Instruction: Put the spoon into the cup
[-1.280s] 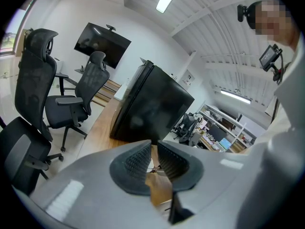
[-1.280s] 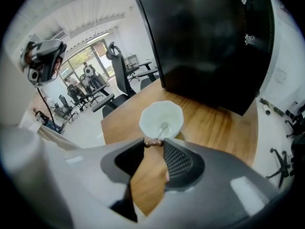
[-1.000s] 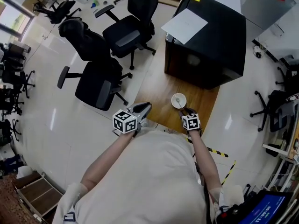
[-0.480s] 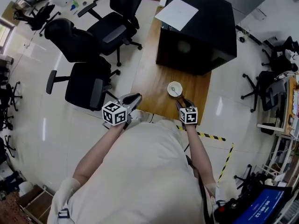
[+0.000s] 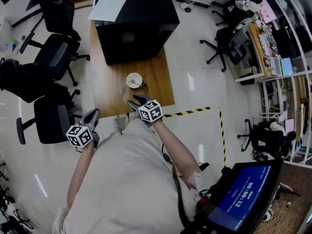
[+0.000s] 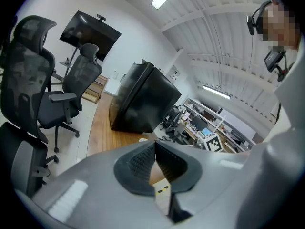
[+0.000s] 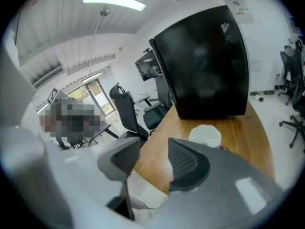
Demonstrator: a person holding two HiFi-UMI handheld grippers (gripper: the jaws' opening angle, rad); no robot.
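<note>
A white cup (image 5: 133, 80) stands on the wooden table (image 5: 109, 89) in the head view, with a spoon (image 5: 139, 84) resting in it and its handle over the rim. My right gripper (image 5: 137, 101) hovers at the table's near edge just short of the cup, open and empty. In the right gripper view the cup (image 7: 205, 134) shows beyond the parted jaws of the right gripper (image 7: 151, 152). My left gripper (image 5: 93, 117) is off the table's left corner, above the floor. The left gripper (image 6: 155, 147) has its pads pressed together with nothing between them.
A big black box (image 5: 138, 22) with a sheet of paper (image 5: 108, 6) on top fills the table's far end. Black office chairs (image 5: 51, 116) stand left of the table. Yellow-black tape (image 5: 192, 112) marks the floor to the right.
The head camera has swung, so the table now sits upper left. My left gripper has drifted down and away from the table's corner. The right gripper stays near the cup.
</note>
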